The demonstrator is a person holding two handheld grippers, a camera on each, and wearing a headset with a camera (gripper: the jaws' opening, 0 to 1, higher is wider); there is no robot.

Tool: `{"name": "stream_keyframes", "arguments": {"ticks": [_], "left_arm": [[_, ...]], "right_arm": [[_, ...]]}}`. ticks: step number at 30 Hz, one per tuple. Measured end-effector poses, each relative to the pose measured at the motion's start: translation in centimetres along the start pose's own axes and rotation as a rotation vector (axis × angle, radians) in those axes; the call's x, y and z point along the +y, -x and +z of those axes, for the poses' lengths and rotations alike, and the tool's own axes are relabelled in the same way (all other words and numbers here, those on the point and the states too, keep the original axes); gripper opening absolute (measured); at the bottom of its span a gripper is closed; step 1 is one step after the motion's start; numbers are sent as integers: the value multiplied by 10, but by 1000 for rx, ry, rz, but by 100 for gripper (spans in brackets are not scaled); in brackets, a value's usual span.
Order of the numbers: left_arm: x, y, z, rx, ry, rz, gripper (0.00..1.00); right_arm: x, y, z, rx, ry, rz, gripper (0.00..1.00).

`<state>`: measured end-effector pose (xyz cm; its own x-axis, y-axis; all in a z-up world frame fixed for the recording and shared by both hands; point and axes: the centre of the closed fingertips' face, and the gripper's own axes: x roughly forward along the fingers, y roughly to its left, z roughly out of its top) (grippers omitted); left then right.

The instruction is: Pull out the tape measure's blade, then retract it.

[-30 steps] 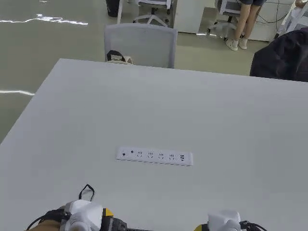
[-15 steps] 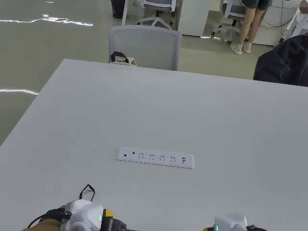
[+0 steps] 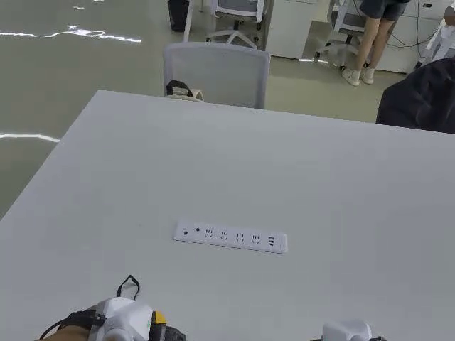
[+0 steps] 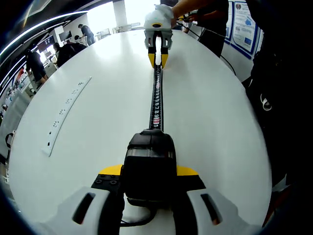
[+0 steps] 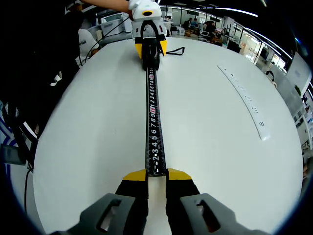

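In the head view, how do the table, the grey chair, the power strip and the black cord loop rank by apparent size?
Largest to smallest:
1. table
2. grey chair, though farther from the camera
3. power strip, similar in width but far thinner
4. black cord loop

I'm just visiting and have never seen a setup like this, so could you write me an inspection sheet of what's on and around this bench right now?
Surface: flat white tabletop, no marks seen.
Job's things: black plastic tape measure case; its dark numbered blade is drawn out straight between the grippers.
Clutter: long white power strip, nothing plugged in.
Grippers: left gripper shut on the case; right gripper shut on the blade's end.
Cables: thin black looped cord beside the left gripper.
Surroundings: grey office chair at the table's far edge; a person's legs beyond.
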<state>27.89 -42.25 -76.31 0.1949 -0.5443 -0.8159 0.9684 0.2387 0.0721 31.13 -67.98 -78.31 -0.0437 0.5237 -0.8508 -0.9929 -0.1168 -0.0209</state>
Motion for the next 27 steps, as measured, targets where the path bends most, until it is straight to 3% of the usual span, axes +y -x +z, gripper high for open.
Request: {"name": "stream_keyframes", "arguments": {"ticks": [6,18,19,20,23,27], "left_arm": [[0,-1,0,-1,5,-8,33],[1,-4,-3,6,-6,-25,35],[1,-5,-5,6,-9,-26,35],[1,-5,-5,8,-10,-27,35],[0,-4,-4,7,-13,-30,35],[0,-4,-3,8,-21,-33,35]], "right_arm": [[-2,-1,-1,15,34,-1,12],[0,-1,-1,33,4,7,14],[1,-1,-4,56,6,10,14],[1,-1,-1,35,-64,-1,14],[2,0,-3,51,-26,3,15],[4,0,-2,60,-29,1,15]]}}
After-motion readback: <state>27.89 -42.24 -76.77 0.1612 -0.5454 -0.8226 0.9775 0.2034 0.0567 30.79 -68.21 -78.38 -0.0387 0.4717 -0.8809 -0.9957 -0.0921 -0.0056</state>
